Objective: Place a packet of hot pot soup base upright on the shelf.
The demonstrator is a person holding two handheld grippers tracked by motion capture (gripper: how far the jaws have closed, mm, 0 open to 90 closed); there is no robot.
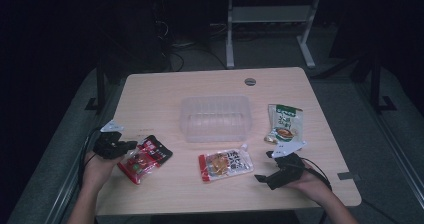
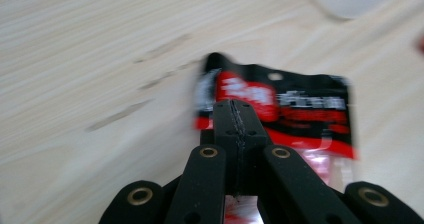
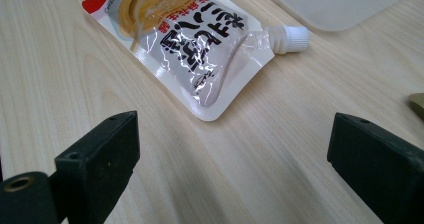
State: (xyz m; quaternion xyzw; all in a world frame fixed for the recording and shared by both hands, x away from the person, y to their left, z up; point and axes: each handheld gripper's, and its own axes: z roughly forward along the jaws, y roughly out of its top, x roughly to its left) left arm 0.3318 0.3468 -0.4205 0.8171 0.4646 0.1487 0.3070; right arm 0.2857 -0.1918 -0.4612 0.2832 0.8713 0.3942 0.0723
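A red and black snack packet (image 1: pixel 145 159) lies flat near the table's front left. My left gripper (image 1: pixel 130 145) is at its left edge. In the left gripper view the jaws are pressed together (image 2: pixel 235 121) over the packet (image 2: pixel 305 111), which shows face-up beneath and beyond them. A white spout pouch (image 1: pixel 226 165) with a red end lies front centre. My right gripper (image 1: pixel 267 166) stands open just right of it. The right gripper view shows the pouch (image 3: pixel 190 39) ahead of the wide-open gripper (image 3: pixel 232 134), with nothing between the jaws.
A clear plastic tub (image 1: pixel 215 118) stands in the middle of the table (image 1: pixel 160 91); its corner (image 3: pixel 340 1) lies beyond the pouch's cap. A green and white packet (image 1: pixel 285 123) lies right of the tub. A hand holds each gripper near the front edge.
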